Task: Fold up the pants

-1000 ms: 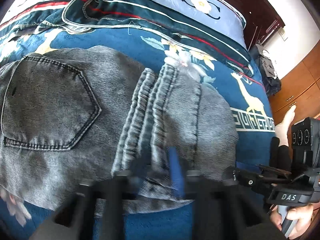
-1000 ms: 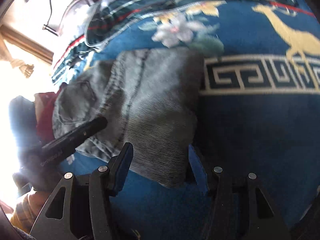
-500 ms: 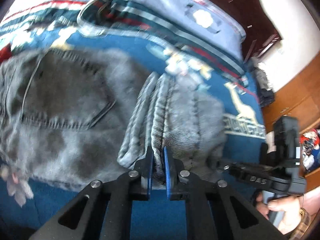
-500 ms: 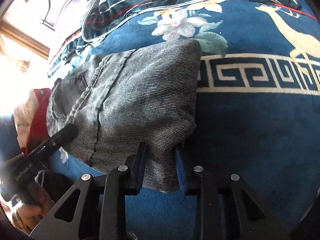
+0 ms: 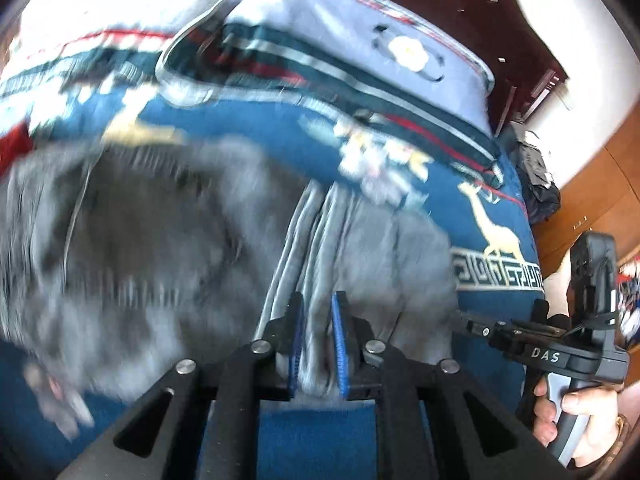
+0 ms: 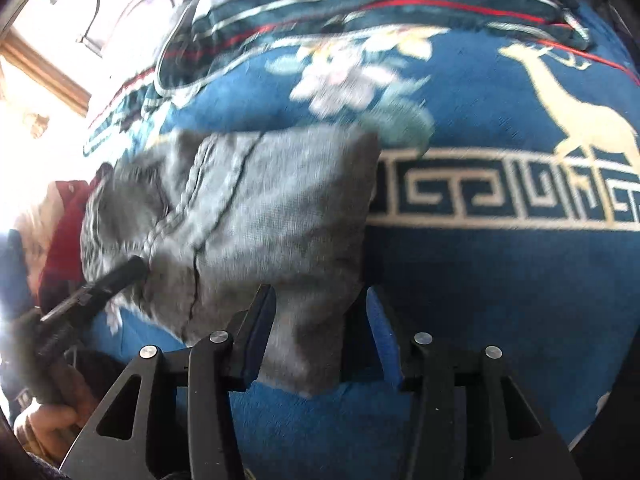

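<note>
Grey pants (image 5: 168,264) lie folded on the bed's blue blanket (image 5: 492,196), just below the striped pillow (image 5: 340,44) at the head. The left gripper (image 5: 318,344) sits low at the near edge of the pants, jaws clamped on the bunched seam ridges, fabric squeezed between the blue pads (image 5: 338,344). Much of the denim to the left of that grip is smeared with blur.

Over on the right wrist view, the right gripper (image 6: 316,336) comes in level at the pants (image 6: 256,208) from the near side. Its jaws stand apart, one blue pad (image 6: 256,332) on either side of a hanging corner of the cloth; the left one touches the fabric, the right one stands clear of it, so no firm pinch here. The left gripper (image 6: 108,284) pokes into the pants from the left, the person's left hand (image 6: 44,424) wrapped round its handle below.

From the left wrist view, the right hand (image 5: 576,408) grips its handle upright, right of the pants, beside the deer (image 5: 496,232) and key pattern on the blanket.
</note>
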The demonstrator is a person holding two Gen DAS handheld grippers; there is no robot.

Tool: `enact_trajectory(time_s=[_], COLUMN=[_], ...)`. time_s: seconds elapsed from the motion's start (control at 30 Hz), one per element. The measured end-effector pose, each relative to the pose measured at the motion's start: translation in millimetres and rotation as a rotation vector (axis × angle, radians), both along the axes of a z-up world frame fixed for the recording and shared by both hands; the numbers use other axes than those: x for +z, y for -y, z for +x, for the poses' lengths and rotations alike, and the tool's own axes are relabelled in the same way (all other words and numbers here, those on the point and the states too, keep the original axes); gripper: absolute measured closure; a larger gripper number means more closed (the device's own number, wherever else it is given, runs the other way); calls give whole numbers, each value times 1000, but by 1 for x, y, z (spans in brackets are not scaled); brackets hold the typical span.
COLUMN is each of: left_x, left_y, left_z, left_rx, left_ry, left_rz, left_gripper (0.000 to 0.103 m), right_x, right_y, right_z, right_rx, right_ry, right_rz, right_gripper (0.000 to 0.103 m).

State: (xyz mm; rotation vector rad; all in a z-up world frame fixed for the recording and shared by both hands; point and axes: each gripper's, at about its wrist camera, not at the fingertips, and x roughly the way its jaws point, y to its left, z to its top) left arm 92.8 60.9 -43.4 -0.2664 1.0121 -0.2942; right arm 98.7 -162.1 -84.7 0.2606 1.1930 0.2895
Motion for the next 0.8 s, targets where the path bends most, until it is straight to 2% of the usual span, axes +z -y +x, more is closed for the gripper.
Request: enact_trajectory(time_s=[0.1,0.17,0.3,0.37,0.4,0.43,0.47,0.5,0.53,0.57,0.63,0.7,0.77,0.8], left_x=[5,1,-27,-41,-47,-51,-52,-51,-49,-45,-39,-45,-54,-54], left_y=[5,9,18,23,25,27,28,24,19,10,-7,-23,-28,-30], left_z=[34,60,99,109,113,114,114,114,114,112,105,102,100,97], left_rx=[-44,-66,-82,-92,-91,-89,-84,-66,-49,-20,41,74,73,71], left_ry=[-4,-20,-100,-143,-153,-149,-139,-124,-111,-89,-51,-79,-109,-111], left_rz=[-20,-17,-19,-30,-17,8,29,28,5,-16,-18,-45,-35,-43], left_gripper=[54,51,51,55,68,75,91,96,96,102,102,102,102,102], right_x=[0,-3,-10,-14,-17,-19,-23,-25,-27,-28,-24,-21,-26,-31], right_y=[11,14,16,15,15,15,13,10,7,3,-3,-9,-12,-14], right_z=[10,18,31,39,42,44,47,49,51,51,50,48,50,53], right_rx=[-37,-53,-80,-88,-90,-89,-82,-75,-66,-56,-44,-41,-36,-35], right_ry=[7,5,-2,-12,-19,-24,-28,-28,-27,-27,-3,25,22,5], right_rz=[40,67,103,116,121,124,118,102,86,64,21,-4,-21,-39], right_gripper=[56,56,50,49,49,49,51,63,71,71,75,75,72,66])
